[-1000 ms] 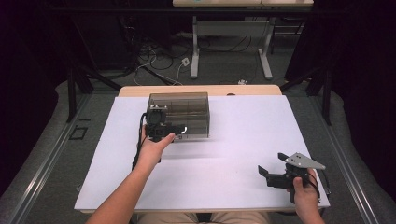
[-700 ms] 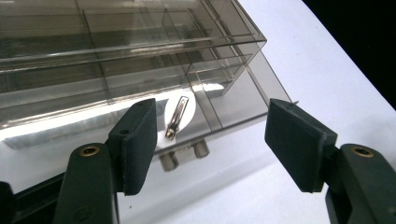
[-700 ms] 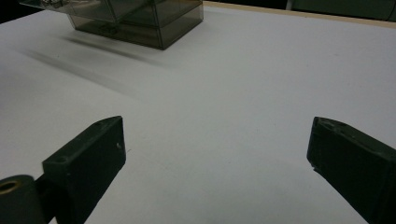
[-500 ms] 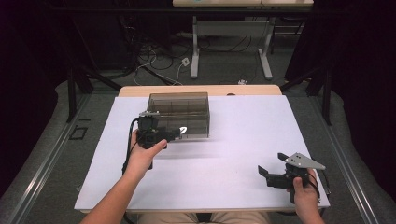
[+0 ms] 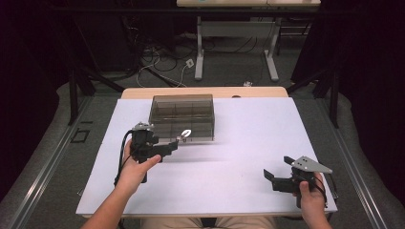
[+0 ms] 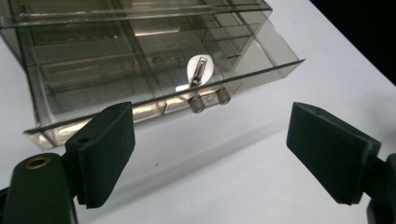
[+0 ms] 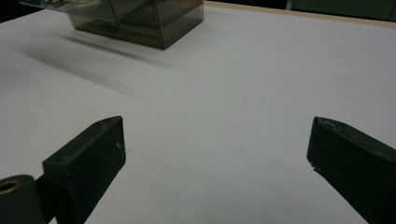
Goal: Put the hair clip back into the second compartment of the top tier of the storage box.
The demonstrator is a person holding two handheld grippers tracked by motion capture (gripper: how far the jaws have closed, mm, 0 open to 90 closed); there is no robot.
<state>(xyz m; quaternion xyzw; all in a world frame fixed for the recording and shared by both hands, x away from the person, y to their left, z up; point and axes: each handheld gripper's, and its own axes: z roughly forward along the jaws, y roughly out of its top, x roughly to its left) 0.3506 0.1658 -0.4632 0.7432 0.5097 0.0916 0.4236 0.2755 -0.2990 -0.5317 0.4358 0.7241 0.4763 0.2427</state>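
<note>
White sheeting covers the table (image 5: 239,186). Toward its far left stands a smoky clear plastic drawer box (image 5: 182,113) with its lower drawer (image 6: 154,88) slid partway out (divided into compartments, contents too dim to tell) and a small silver pull (image 6: 198,71) on its front. Just before it, the left gripper (image 5: 167,147) has been opening its jaws, nothing between them. Well apart, near the front right edge, the right gripper (image 5: 276,180) rests spread wide.

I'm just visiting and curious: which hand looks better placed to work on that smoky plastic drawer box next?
Probably the left. The left gripper sits right before the drawer box, jaws open and just opened wider, nothing between them, facing the drawer's handle. The right gripper rests open near the table's front edge, far from the box.
</note>
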